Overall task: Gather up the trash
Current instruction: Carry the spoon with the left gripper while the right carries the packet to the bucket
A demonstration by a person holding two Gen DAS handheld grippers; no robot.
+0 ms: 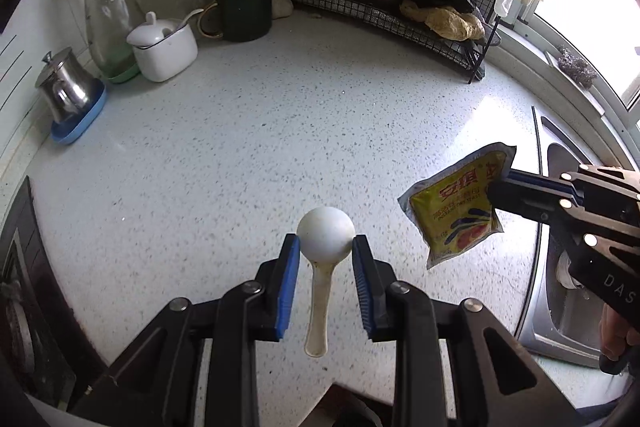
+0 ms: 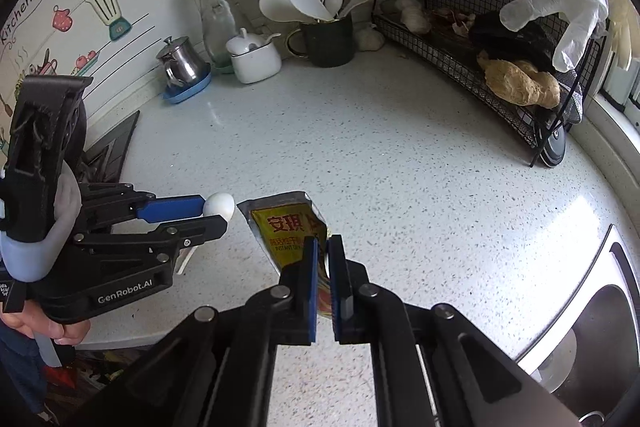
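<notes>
The speckled white countertop (image 1: 248, 131) fills both views, bare across its middle, with a steel sink (image 2: 592, 331) at its right end and a wire rack (image 1: 400, 7) along the back wall. Both pieces of trash are already lifted clear of it. The right gripper (image 2: 323, 247) has its blue pads pressed nearly together on a yellow instant-yeast sachet (image 2: 280, 227), which hangs flat from one edge, its long axis running away from the fingers. The left gripper (image 1: 326, 251) is narrowly open and clamps the bowl of a white plastic spoon (image 1: 325, 239), the handle pointing back between the fingers toward the wrist. The two loads hang side by side, close but apart (the sachet on the sink side). No bin shows in either view, so which hand is nearer to it cannot be told.
</notes>
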